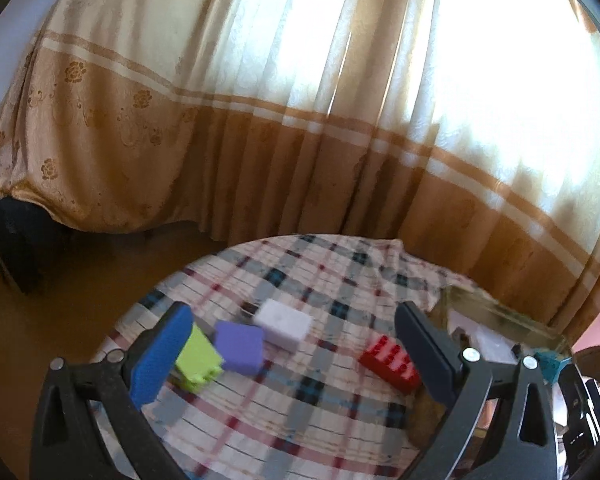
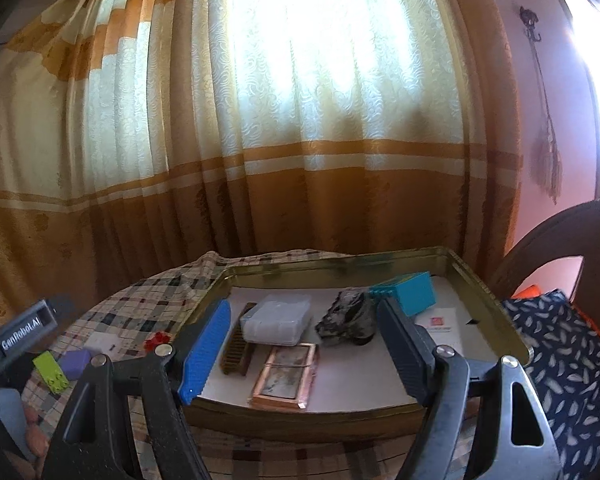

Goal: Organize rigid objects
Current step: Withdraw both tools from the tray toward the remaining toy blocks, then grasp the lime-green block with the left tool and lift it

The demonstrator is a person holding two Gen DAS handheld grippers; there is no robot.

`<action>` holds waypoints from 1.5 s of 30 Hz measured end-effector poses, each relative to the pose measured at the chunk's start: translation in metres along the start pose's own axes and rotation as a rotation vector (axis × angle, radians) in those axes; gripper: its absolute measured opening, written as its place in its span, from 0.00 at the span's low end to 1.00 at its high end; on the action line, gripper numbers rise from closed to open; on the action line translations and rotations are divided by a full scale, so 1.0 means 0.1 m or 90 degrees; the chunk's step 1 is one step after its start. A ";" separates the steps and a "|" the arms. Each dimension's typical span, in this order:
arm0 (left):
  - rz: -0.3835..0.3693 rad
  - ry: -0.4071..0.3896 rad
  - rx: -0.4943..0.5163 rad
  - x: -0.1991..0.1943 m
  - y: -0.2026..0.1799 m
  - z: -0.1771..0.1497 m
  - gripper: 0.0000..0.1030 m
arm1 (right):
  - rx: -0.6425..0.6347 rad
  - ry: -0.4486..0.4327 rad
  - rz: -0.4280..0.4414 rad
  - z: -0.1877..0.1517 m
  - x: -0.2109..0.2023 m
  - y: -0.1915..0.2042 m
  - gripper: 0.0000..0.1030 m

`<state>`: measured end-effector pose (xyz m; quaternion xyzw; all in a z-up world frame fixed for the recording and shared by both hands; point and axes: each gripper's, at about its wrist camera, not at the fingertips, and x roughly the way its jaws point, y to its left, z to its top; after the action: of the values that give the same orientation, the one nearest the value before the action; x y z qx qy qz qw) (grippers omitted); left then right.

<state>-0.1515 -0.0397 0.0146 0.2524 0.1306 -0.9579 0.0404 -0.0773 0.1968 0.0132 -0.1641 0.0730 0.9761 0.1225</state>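
Note:
On the checked tablecloth (image 1: 300, 392) lie a lime green brick (image 1: 198, 360), a purple block (image 1: 240, 346), a white block (image 1: 286, 326) and a red studded brick (image 1: 390, 362). My left gripper (image 1: 294, 310) hovers above them, open, with nothing between its fingers. The lime brick sits just beside its blue left pad (image 1: 160, 356). My right gripper (image 2: 304, 306) stands open over the front of a gold metal tray (image 2: 340, 264), also holding nothing. Inside the tray are a clear plastic box (image 2: 278, 318), a brown comb (image 2: 236, 344), a small framed picture (image 2: 286, 372), a black-and-white lump (image 2: 346, 318) and a teal box (image 2: 406, 292).
The round table ends close behind the blocks, with an orange-and-cream curtain (image 2: 300, 120) beyond. The tray (image 1: 500, 312) sits on the table's right side. A chair with a feather-print cushion (image 2: 560, 360) stands to the right. A white card (image 2: 440, 326) lies in the tray.

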 end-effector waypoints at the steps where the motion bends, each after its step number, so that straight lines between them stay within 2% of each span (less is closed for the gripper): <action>1: 0.005 0.007 0.007 0.02 0.03 0.02 0.99 | -0.001 0.007 0.004 0.00 0.02 0.03 0.75; 8: 0.044 0.042 0.058 0.07 0.37 -0.04 0.99 | -0.004 0.024 0.035 -0.04 0.09 0.25 0.75; 12: 0.079 0.067 0.065 0.14 0.64 -0.04 0.99 | -0.015 0.029 0.069 -0.07 0.10 0.45 0.75; 16: 0.075 0.102 0.058 0.22 0.83 -0.02 0.99 | -0.013 0.047 0.106 -0.10 0.15 0.63 0.75; 20: 0.057 0.110 0.128 0.23 0.77 -0.08 0.99 | -0.033 0.074 0.149 -0.15 0.17 0.86 0.75; 24: 0.028 0.141 0.164 0.34 0.68 -0.10 0.99 | -0.062 0.068 0.175 -0.18 0.11 0.97 0.75; 26: 0.032 0.171 0.181 0.44 0.64 -0.11 0.99 | -0.061 0.067 0.177 -0.18 0.11 0.96 0.75; 28: 0.058 0.189 0.201 0.52 0.60 -0.13 0.99 | -0.053 0.072 0.179 -0.18 0.12 0.93 0.75; 31: 0.076 0.213 0.206 0.60 0.58 -0.15 0.99 | -0.037 0.086 0.176 -0.19 0.18 0.88 0.75; 35: 0.056 0.247 0.180 0.71 0.67 -0.14 0.91 | -0.024 0.096 0.174 -0.20 0.21 0.86 0.75; 39: 0.044 0.260 0.195 0.78 0.66 -0.14 0.91 | -0.026 0.097 0.173 -0.20 0.21 0.86 0.75; 40: 0.043 0.259 0.197 0.78 0.66 -0.14 0.90 | -0.027 0.098 0.174 -0.20 0.21 0.86 0.75; 42: 0.037 0.246 0.202 0.73 0.65 -0.13 0.78 | -0.030 0.100 0.174 -0.20 0.22 0.87 0.75; 43: 0.017 0.234 0.211 0.68 0.63 -0.14 0.59 | -0.030 0.102 0.174 -0.20 0.22 0.87 0.75; 44: 0.009 0.230 0.217 0.66 0.62 -0.15 0.49 | -0.029 0.103 0.174 -0.21 0.23 0.86 0.75; 45: 0.015 0.222 0.233 0.64 0.59 -0.17 0.46 | -0.028 0.105 0.174 -0.21 0.24 0.86 0.75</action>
<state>-0.1902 -0.0928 -0.0452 0.4184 -0.0428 -0.9071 -0.0183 -0.1152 0.1156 -0.0054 -0.2347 0.0830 0.9683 -0.0215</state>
